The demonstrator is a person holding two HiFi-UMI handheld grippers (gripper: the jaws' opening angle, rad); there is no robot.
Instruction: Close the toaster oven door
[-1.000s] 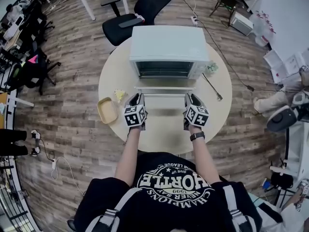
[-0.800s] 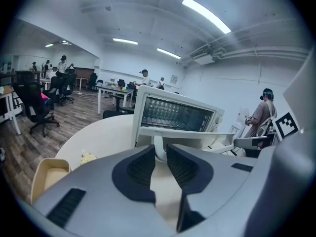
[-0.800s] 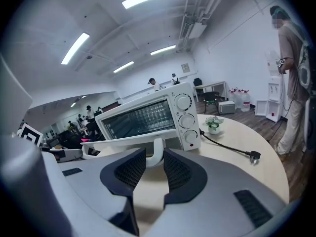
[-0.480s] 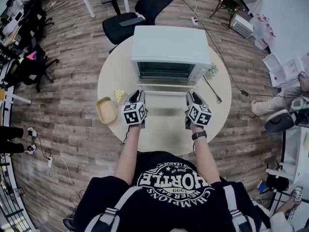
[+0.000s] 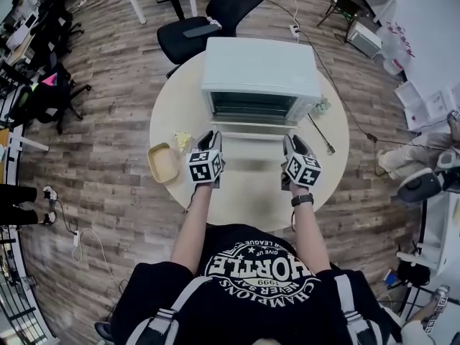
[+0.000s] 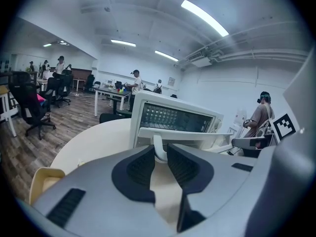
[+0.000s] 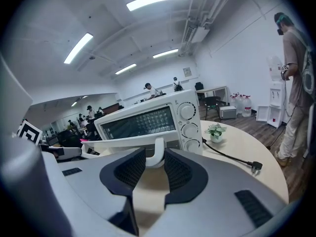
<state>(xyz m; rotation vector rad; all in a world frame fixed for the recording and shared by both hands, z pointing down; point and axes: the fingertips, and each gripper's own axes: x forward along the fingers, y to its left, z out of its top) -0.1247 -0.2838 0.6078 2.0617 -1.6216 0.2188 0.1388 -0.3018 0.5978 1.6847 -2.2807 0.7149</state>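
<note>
The white toaster oven [image 5: 262,70] is sitting in the upper middle of the head view, at the far side of the round worktop [image 5: 244,192]. Its door [image 5: 251,126] is hanging open, sticking out flat toward the person. The white handle [image 7: 157,149] is running along the door's near edge.

The left gripper [image 5: 210,136] is reaching to the left end of that handle, and the right gripper [image 5: 290,141] is reaching to the right end. In the left gripper view, one curved leg of the handle is standing between the dark fingers [image 6: 140,167]. They are only a little way apart and seem to be pressing on it from both sides. In the right gripper view, the other leg is sitting between the fingers [image 7: 177,169] in the same way, and they look snug on it too.

The door is looking stiff and hard, so it is probably going to swing up on its bottom edge without bending. It is likely not heavy. Its window may be glass, so slamming it is a bad idea. The handle is looking smooth and may be slippery. The two ends of the handle are the best places to be holding, so that the door is rising evenly. Pushing too hard might be sliding the whole oven back on the smooth worktop.
</note>
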